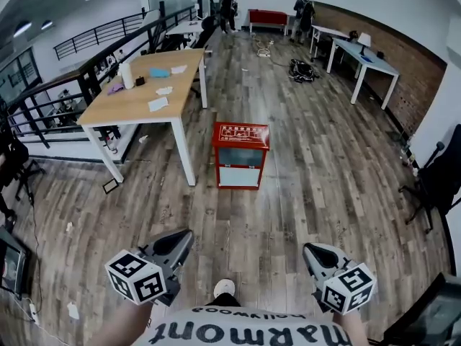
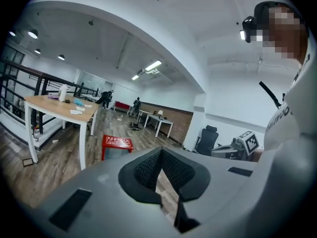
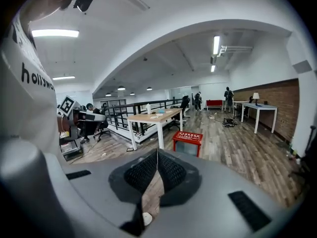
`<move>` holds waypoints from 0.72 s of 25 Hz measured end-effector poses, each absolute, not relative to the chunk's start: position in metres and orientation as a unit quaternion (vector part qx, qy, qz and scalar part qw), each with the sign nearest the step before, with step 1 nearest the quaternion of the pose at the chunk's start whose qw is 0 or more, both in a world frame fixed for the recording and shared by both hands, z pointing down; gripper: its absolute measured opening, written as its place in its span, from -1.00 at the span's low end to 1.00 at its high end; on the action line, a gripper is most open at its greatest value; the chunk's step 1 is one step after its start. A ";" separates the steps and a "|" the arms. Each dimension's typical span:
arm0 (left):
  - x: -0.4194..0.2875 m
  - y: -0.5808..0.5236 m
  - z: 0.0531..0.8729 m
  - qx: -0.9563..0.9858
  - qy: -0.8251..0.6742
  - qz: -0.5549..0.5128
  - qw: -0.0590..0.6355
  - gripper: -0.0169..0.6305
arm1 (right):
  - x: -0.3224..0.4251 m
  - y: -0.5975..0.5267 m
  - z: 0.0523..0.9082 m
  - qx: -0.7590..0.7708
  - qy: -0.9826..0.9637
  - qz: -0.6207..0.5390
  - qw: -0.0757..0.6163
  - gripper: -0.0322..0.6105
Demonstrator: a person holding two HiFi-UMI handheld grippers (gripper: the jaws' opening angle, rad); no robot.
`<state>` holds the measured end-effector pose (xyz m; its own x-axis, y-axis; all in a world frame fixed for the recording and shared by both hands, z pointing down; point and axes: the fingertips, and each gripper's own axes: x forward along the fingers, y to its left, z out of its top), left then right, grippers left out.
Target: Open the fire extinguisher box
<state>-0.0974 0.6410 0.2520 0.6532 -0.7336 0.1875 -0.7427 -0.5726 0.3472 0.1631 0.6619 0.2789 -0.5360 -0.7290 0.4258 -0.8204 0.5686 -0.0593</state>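
Red fire extinguisher box [image 1: 240,155]: upright on the plank floor [image 1: 317,193], just beside the near leg of the wooden table [image 1: 137,99] — glazed front toward the person [image 1: 238,331], well ahead of both grippers.
Left gripper [image 1: 181,239]: low at the left, close to the person's body; jaws pressed together, nothing between them.
Right gripper [image 1: 312,251]: low at the right; jaws likewise pressed together — empty.
Table top: white bottle [image 1: 127,76], loose papers [image 1: 158,104].
Far end: two people [image 1: 304,9] standing near white desks [image 1: 364,60].
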 end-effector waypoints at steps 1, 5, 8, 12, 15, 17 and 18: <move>-0.106 0.623 0.251 0.882 -0.422 0.005 0.209 -0.93 | 0.158 0.645 0.280 0.447 -0.866 0.135 0.178 -0.87; -0.138 0.553 0.244 0.869 -0.447 -0.007 0.211 -0.93 | 0.141 0.584 0.278 0.450 -0.863 0.152 0.171 -0.87; -0.153 0.509 0.238 0.871 -0.452 0.002 0.193 -0.93 | 0.127 0.547 0.278 0.450 -0.862 0.153 0.175 -0.87; -0.163 0.471 0.238 0.876 -0.446 0.011 0.181 -0.93 | 0.113 0.512 0.284 0.449 -0.859 0.164 0.183 -0.87; -0.166 0.454 0.242 0.881 -0.440 0.021 0.174 -0.93 | 0.100 0.492 0.284 0.442 -0.863 0.160 0.186 -0.87; -0.169 0.445 0.244 0.882 -0.435 0.013 0.181 -0.93 | 0.091 0.481 0.284 0.437 -0.866 0.157 0.187 -0.87; -0.171 0.441 0.246 0.882 -0.434 0.007 0.186 -0.93 | 0.087 0.477 0.286 0.434 -0.867 0.156 0.189 -0.87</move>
